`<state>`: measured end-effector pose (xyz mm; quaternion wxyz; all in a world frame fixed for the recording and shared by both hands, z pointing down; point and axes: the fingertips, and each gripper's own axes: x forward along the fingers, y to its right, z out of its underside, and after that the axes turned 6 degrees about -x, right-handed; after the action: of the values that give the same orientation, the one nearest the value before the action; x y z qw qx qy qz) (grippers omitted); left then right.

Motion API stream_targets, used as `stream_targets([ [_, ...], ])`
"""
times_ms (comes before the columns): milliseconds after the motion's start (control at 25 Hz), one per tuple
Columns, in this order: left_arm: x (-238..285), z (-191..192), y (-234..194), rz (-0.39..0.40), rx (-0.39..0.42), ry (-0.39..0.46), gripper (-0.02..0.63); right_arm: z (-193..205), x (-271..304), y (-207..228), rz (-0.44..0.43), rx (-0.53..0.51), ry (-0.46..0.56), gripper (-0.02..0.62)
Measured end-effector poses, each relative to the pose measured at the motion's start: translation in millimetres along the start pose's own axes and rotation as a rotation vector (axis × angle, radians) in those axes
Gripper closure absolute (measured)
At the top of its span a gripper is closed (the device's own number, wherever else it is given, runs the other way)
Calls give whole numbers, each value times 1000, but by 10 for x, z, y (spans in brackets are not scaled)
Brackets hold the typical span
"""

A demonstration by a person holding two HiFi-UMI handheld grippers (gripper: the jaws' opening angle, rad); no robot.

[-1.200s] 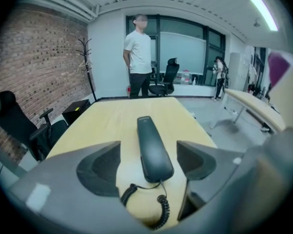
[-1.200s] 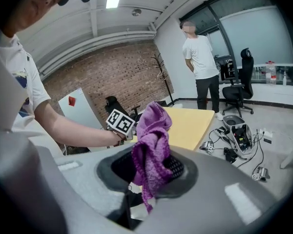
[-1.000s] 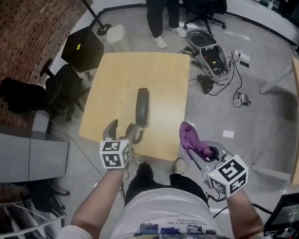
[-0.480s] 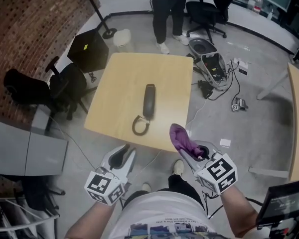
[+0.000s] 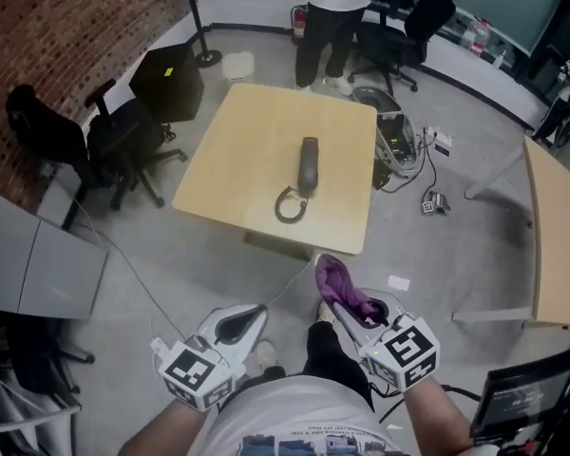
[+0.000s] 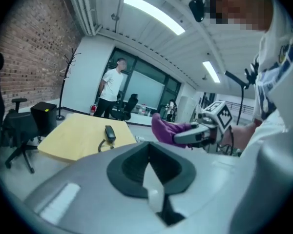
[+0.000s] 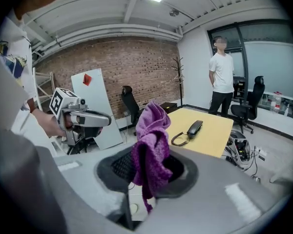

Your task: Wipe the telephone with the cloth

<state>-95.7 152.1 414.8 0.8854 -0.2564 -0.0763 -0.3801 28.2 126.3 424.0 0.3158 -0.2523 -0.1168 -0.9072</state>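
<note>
The black telephone handset (image 5: 309, 162) lies on the light wooden table (image 5: 237, 155) with its coiled cord (image 5: 290, 205) toward me. Both grippers hang well short of the table, over the floor near my body. My left gripper (image 5: 257, 310) is shut with nothing between its jaws, which meet in the left gripper view (image 6: 149, 165). My right gripper (image 5: 335, 298) is shut on a purple cloth (image 5: 336, 280) that sticks up from its jaws (image 7: 150, 145). The telephone (image 7: 194, 127) is visible far ahead in the right gripper view.
A person (image 5: 332, 3) stands beyond the table's far edge. Black office chairs (image 5: 123, 136) and a black box (image 5: 167, 82) are at the left by a brick wall. An open case with cables (image 5: 399, 145) lies on the floor at the right, near a second table (image 5: 551, 226).
I have backed away from the table, so the telephone is farther off. The left gripper left the table's near edge by the cord and its jaws went from open to shut. The cloth stays held.
</note>
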Motion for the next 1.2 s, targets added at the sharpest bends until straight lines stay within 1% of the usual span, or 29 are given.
stream_targets([
  [120,-214,184,130,75,-12,-33,603,68,-78,-301,25,19,-12,511],
  [200,-305,242,186,101,-3,-41,603,99,-145,-445,35,15,-17,511],
  [360,-404,258,206,90,-8,-29,603,71,-282,-589,33,-24,4,511],
  [480,-422,274,278,71,-50,-1,603,46,-413,-609,21,-36,25,511],
  [560,-430,320,374,67,-76,2,603,48,-501,-608,16,-51,31,511],
  [640,-408,336,509,71,-82,4,603,43,-590,-601,9,-69,42,511],
  [800,-298,354,838,79,-65,4,603,130,-805,-594,-2,-80,65,511],
  [920,-245,295,1120,78,-53,18,601,195,-987,-605,-24,-84,81,511],
  [1040,-224,312,1377,77,-65,13,601,254,-1194,-643,-36,-88,92,511],
  [1200,-203,441,1494,59,-74,-9,603,402,-1275,-695,-50,-100,79,511],
])
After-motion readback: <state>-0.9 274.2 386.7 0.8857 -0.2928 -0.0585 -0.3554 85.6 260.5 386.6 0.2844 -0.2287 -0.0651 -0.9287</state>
